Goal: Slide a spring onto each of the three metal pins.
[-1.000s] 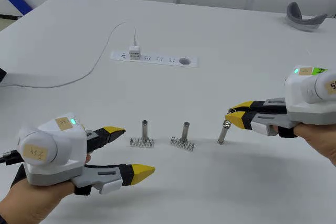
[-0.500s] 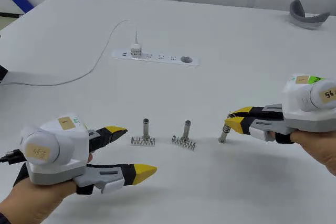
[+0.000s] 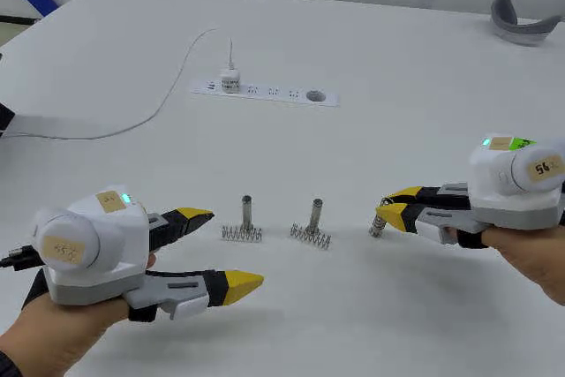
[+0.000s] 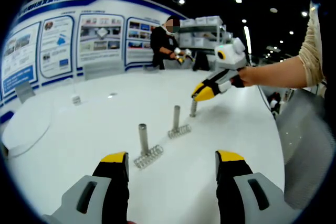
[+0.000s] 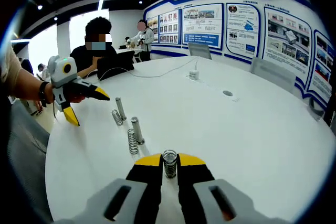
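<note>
Head view: the left tool [image 3: 228, 247] hangs wide open with nothing in it, near two bare pins [image 3: 246, 209]. A loose spring [image 3: 241, 234] lies at each pin's foot on the tabletop [image 3: 397, 112]. The right tool [image 3: 389, 207] meets the third pin [image 3: 375, 230].

Left gripper view: both bare pins stand upright.

Right gripper view: the right tool's jaws are closed on the held spring [image 5: 169, 164], which rings the third pin.

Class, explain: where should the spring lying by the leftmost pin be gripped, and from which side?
Probably across the middle coils of the spring, coming from the near side with the open left gripper: it lies flat, side-on, and the leftmost pin stands upright just behind it.
</note>
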